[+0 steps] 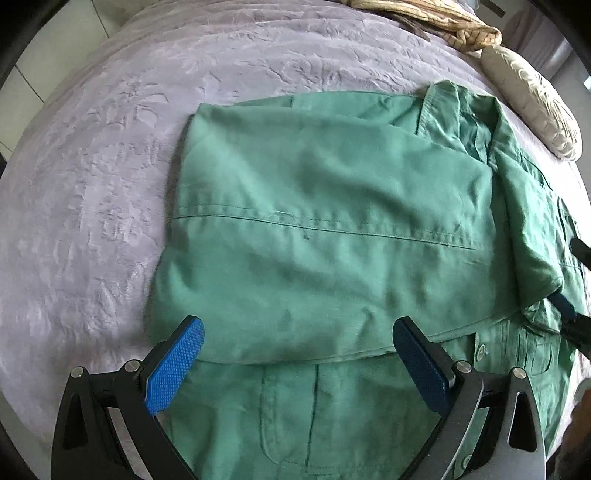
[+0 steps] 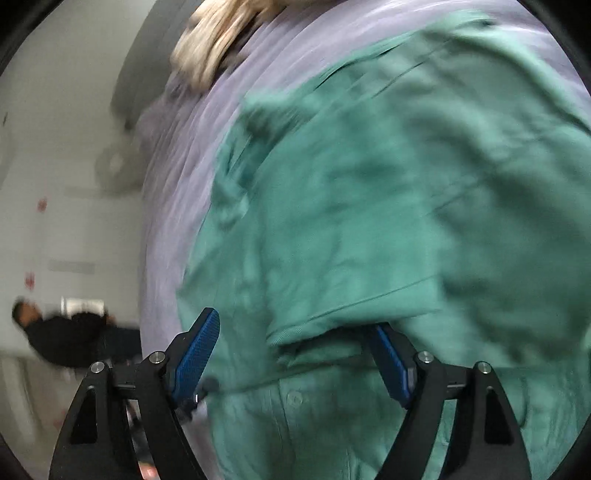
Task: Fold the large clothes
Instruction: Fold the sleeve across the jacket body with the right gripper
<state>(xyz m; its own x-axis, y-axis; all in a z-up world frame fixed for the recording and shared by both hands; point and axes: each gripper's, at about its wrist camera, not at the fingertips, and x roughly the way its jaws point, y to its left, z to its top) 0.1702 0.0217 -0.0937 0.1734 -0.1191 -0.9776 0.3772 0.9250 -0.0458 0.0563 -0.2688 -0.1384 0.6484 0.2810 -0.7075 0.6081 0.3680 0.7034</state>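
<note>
A green button-up shirt lies spread on the bed, on a lilac textured bedspread, and it is already partly folded: one broad panel is turned over across the body, with a long stitched seam running side to side over it. The collar sits at the far right end, toward a pale pillow and a crumpled tan cloth at the head of the bed. Below the folded panel's near edge, the shirt's button placket and a chest pocket show.

The left gripper hangs just above that near edge, its blue pads splayed wide with nothing between them, so it is released. The folded hem runs straight across the gap between the fingers, so the edge lies right in front of it.

The right gripper is also spread open and empty. Its view is smeared with motion blur, but green cloth fills it, and a folded cuff-like edge sits just ahead between the fingers. In the left view its dark tips peek in at the shirt's right side, near a bunched sleeve end.

The shirt's long axis runs left to right across the bed as the left camera sees it, collar to the right. My guess is the next fold depends on both grippers taking the near edge, the left at the middle and the right at the sleeve side. The right one looks nearer to loose cloth; the left would need to dip down to pinch the hem.
</note>
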